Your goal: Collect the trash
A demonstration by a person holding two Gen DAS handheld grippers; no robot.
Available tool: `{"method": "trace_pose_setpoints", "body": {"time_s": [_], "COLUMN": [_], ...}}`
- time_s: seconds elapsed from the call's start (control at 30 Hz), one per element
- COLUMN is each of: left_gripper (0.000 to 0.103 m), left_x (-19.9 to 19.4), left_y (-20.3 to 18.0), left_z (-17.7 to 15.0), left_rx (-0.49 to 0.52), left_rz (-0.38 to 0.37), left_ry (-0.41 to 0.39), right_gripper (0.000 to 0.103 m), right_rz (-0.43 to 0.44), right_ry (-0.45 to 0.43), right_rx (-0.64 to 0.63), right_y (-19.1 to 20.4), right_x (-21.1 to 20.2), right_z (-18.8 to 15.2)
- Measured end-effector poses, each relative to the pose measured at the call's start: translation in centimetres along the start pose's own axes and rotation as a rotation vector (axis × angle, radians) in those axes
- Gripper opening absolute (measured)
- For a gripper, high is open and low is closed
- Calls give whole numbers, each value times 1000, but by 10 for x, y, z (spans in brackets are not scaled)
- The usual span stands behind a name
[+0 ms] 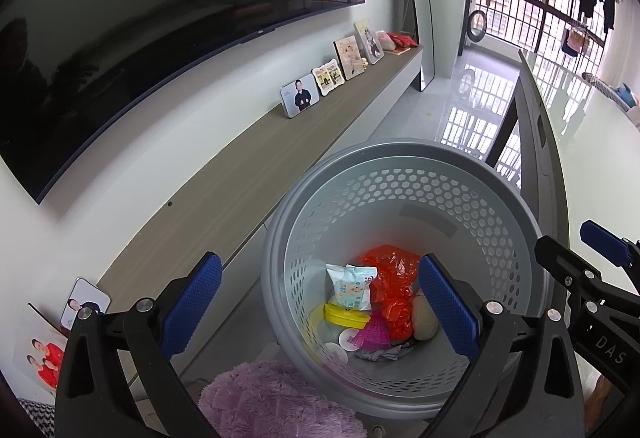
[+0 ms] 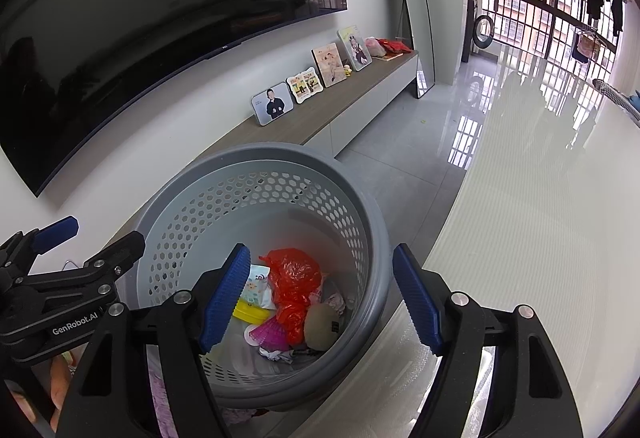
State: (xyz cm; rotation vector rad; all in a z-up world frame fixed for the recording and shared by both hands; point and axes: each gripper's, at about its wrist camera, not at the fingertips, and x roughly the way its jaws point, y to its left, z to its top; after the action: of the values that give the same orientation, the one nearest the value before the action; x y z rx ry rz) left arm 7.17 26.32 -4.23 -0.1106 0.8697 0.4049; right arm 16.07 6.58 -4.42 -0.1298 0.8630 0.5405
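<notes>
Basket: a grey perforated basket (image 1: pixel 404 174) stands on the floor (image 2: pixel 400 142) between a white glossy counter (image 2: pixel 540 218) and the low TV shelf (image 1: pixel 248 174), with both grippers above its mouth.
Trash: lying at the basket's bottom are a red plastic bag (image 1: pixel 388 282), a wet-wipe packet (image 1: pixel 352 286), a yellow piece (image 1: pixel 344 315), a pink ribbed piece (image 1: pixel 370 334), a beige rounded lump (image 2: pixel 322 326) and a crumpled grey scrap (image 1: pixel 380 352).
Left gripper (image 1: pixel 320 310): jaws spread wide, nothing between the blue pads; it hangs over the basket's near-left rim.
Right gripper (image 2: pixel 320 306): jaws wide apart and empty, one pad over the basket's inside, the other outside its right rim.
Nearby: a purple fluffy cloth (image 1: pixel 272 402) lies just beside the basket's near side.
Background: a TV (image 1: pixel 140 18) hangs on the wall above photo frames (image 2: pixel 272 103).
</notes>
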Motion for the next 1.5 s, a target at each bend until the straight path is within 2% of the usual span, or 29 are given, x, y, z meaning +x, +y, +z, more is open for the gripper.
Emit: {"method": "trace_pose_setpoints", "body": {"time_s": [1.5], "left_gripper": [97], "left_x": [-2], "left_y": [-6], "left_z": [-1], "left_rx": [9], "left_rz": [-9], "left_ry": [-6], "right_gripper": [71], "right_rz": [-2], "right_ry": [-2], "right_rx": [4], "right_y": [-2], "right_x": [0], "right_z": [2]}}
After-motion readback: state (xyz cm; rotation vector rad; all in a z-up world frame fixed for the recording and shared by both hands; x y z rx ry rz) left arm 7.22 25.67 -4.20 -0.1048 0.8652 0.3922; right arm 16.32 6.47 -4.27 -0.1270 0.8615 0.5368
